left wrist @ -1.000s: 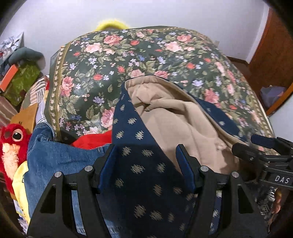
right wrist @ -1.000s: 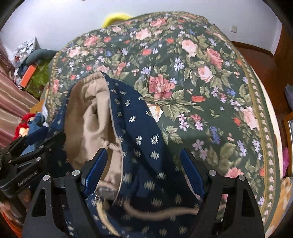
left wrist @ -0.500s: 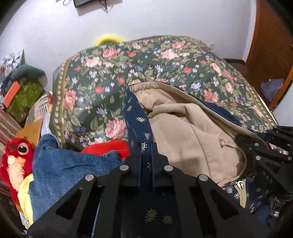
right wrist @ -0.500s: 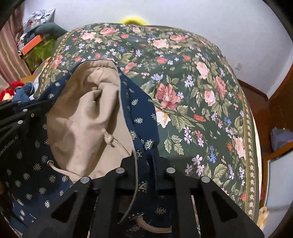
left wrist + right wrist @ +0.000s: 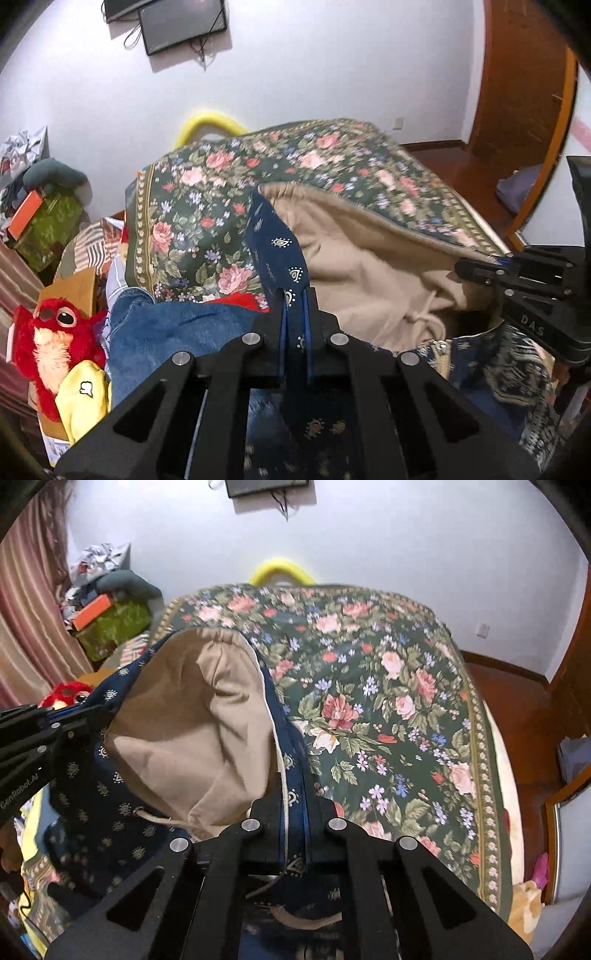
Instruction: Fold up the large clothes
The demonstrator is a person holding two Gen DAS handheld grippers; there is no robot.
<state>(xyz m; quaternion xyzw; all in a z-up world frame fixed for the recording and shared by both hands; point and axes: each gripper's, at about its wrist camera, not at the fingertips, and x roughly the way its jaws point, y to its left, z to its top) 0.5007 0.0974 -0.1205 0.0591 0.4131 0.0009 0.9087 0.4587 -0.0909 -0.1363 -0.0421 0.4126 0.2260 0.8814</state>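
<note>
At the far left, a red plush toy and blue jeans crowd the bed's near-left edge, probably where a spread garment would snag. The left tool is clamped on the left edge of the navy patterned garment, its tan lining facing up, lifted over the floral bedspread. The right tool pinches the opposite edge, so the cloth hangs open between both for laying flat.
</note>
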